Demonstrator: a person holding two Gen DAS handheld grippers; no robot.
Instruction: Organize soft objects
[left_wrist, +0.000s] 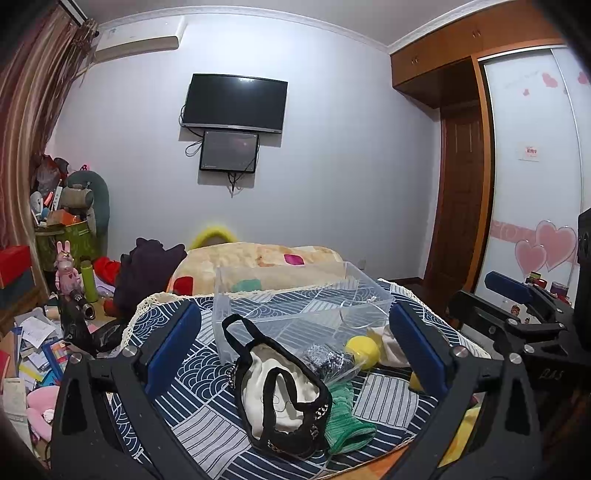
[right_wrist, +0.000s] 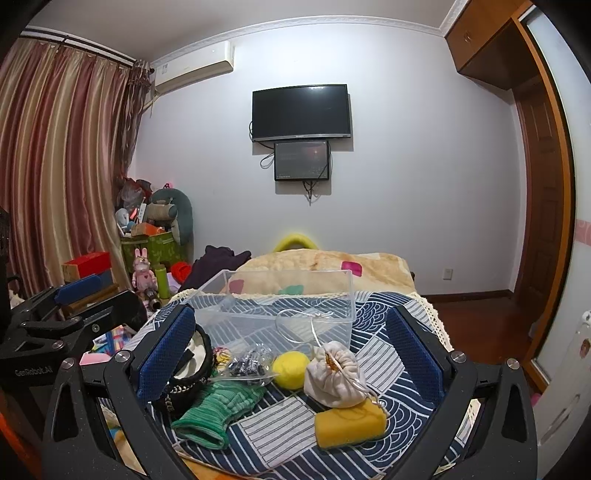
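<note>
Both jaws gape wide — left hand-held gripper (left_wrist: 295, 347) over the black-trimmed pouch (left_wrist: 280, 384), right hand-held gripper (right_wrist: 291, 354) around the yellow ball (right_wrist: 290, 370) — clear box (right_wrist: 280, 310) behind.

We find the left claw (left_wrist: 293, 343) built of matte black frame arms with triangular cut-outs, silver round screws at the joints, and blue textured pads (left_wrist: 173, 343). The right claw (right_wrist: 291, 354) matches; the left unit's black body bears "GenRobot.AI" lettering.
</note>
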